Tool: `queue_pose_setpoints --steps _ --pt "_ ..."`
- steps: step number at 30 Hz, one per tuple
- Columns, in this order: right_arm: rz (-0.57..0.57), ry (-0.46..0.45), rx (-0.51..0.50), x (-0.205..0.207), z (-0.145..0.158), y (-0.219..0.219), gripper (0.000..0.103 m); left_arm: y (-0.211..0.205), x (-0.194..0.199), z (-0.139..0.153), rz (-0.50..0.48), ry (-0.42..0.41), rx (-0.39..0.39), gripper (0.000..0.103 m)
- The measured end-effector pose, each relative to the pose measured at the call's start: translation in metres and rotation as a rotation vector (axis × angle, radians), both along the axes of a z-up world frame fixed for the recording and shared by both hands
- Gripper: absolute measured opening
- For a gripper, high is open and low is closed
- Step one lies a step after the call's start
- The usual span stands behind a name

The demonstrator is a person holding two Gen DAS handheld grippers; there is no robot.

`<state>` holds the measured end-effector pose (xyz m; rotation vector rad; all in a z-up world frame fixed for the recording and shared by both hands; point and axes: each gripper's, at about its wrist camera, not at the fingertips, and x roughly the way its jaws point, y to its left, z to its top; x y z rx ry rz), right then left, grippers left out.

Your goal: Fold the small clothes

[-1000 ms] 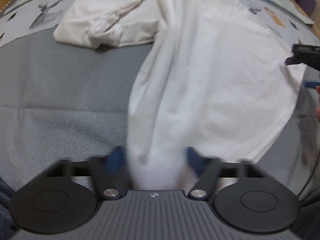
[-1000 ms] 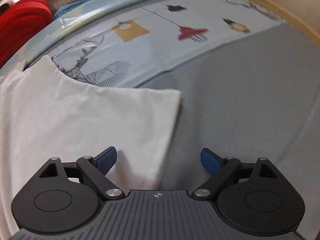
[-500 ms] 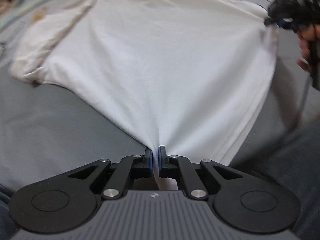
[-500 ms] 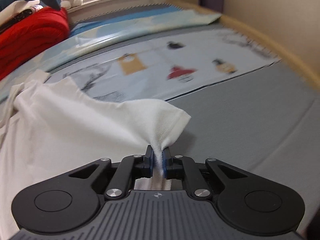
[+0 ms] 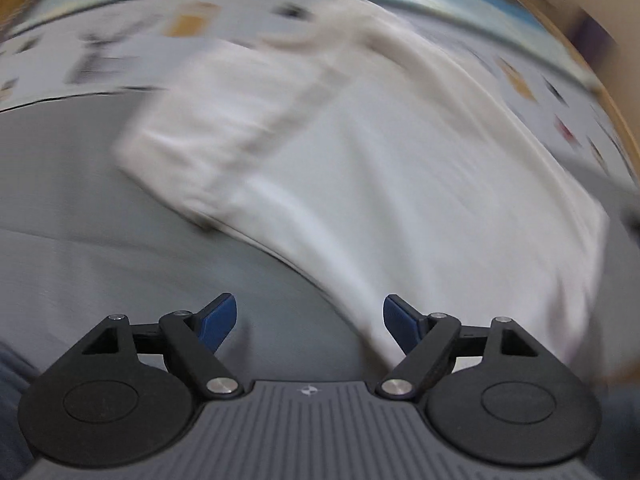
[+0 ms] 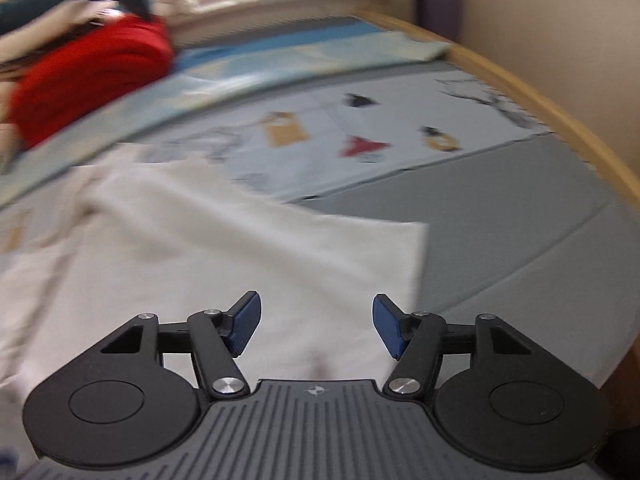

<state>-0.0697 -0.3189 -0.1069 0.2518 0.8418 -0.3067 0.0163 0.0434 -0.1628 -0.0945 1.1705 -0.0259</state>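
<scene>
A small white shirt (image 5: 400, 168) lies spread on a grey mat (image 5: 80, 208), with one sleeve folded at its left. My left gripper (image 5: 310, 322) hovers above the shirt's near corner; its jaws are opening and only grey mat shows between them. In the right wrist view the shirt (image 6: 224, 248) lies flat with its right corner near the mat's seam. My right gripper (image 6: 316, 324) hangs over that edge, jaws opening, the cloth lying below them and not pinched. Both views are blurred by motion.
A printed pale-blue mat (image 6: 360, 128) lies beyond the grey one. A red bundle (image 6: 92, 76) and soft toys sit at the far left by a window sill. A wooden rim (image 6: 560, 112) and a beige wall bound the right side.
Half a second ago both grippers were shut on corners of the shirt and held it taut. Both have now let go, opened and risen, and the shirt lies flat.
</scene>
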Motion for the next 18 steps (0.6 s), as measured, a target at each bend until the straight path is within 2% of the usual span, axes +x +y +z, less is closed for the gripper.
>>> queue_pose_setpoints --steps 4,9,18 --pt "0.093 -0.036 0.054 -0.024 0.026 0.059 0.068 0.056 0.03 0.009 0.108 -0.053 0.036 0.085" --pt "0.161 -0.038 0.091 -0.04 0.049 0.113 0.068 0.094 0.056 0.003 0.175 -0.102 0.062 0.085" --pt "0.232 -0.001 0.018 -0.051 0.077 0.175 0.068 0.115 0.062 -0.014 0.197 -0.09 -0.032 0.085"
